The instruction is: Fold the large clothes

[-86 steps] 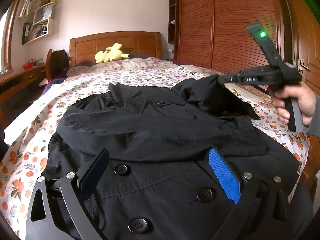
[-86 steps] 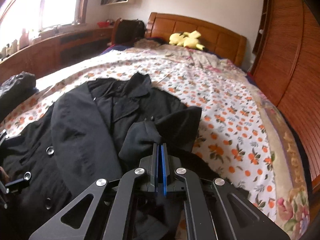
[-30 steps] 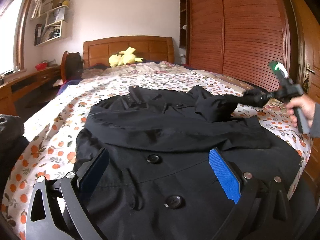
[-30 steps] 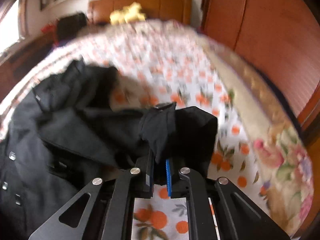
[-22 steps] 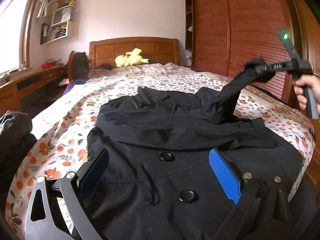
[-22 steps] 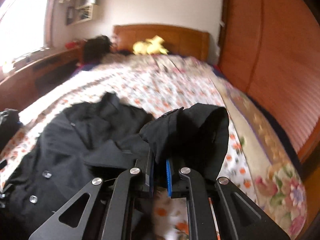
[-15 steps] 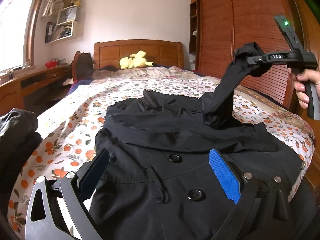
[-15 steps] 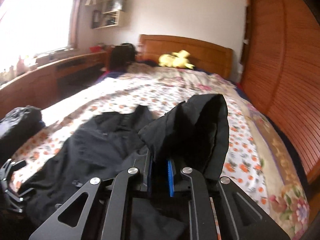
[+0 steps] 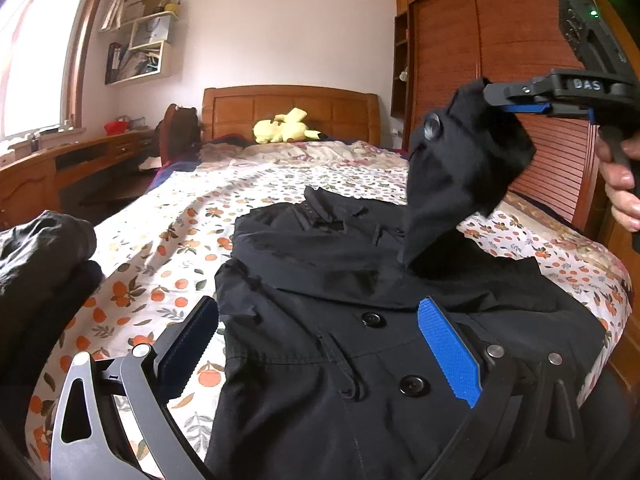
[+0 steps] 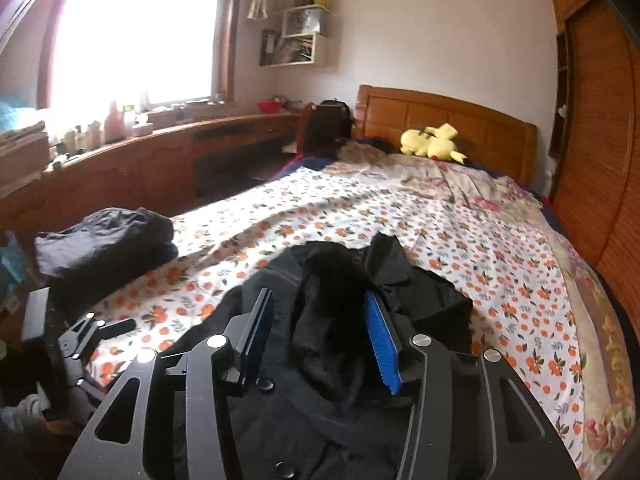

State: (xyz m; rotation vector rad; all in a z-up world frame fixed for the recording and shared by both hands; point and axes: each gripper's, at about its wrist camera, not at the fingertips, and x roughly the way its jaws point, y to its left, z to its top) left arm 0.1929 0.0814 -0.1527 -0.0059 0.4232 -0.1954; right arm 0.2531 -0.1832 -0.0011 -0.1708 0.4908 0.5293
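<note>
A black buttoned coat [image 9: 320, 360] lies face up on the flowered bedspread [image 9: 180, 240]. One sleeve [image 9: 452, 184] hangs in the air over the coat's right shoulder, its cuff at the tips of my right gripper [image 9: 492, 94], which a hand holds up high. In the right wrist view that gripper [image 10: 320, 300] has its jaws opening, and the blurred sleeve [image 10: 328, 320] sits loose between the pads, which do not press on it. My left gripper [image 9: 318, 312] stands open low over the coat's buttoned front, holding nothing.
A pile of dark clothes [image 9: 36, 256] lies at the bed's left edge. A yellow plush toy [image 9: 284, 130] rests by the wooden headboard. A wooden wardrobe [image 9: 480, 60] lines the right side, and a desk [image 10: 160, 152] runs under the window on the left.
The right gripper has lifted the sleeve from beside the coat up over it, and its jaws, shut on the cuff before, now stand apart. The left gripper has shifted slightly.
</note>
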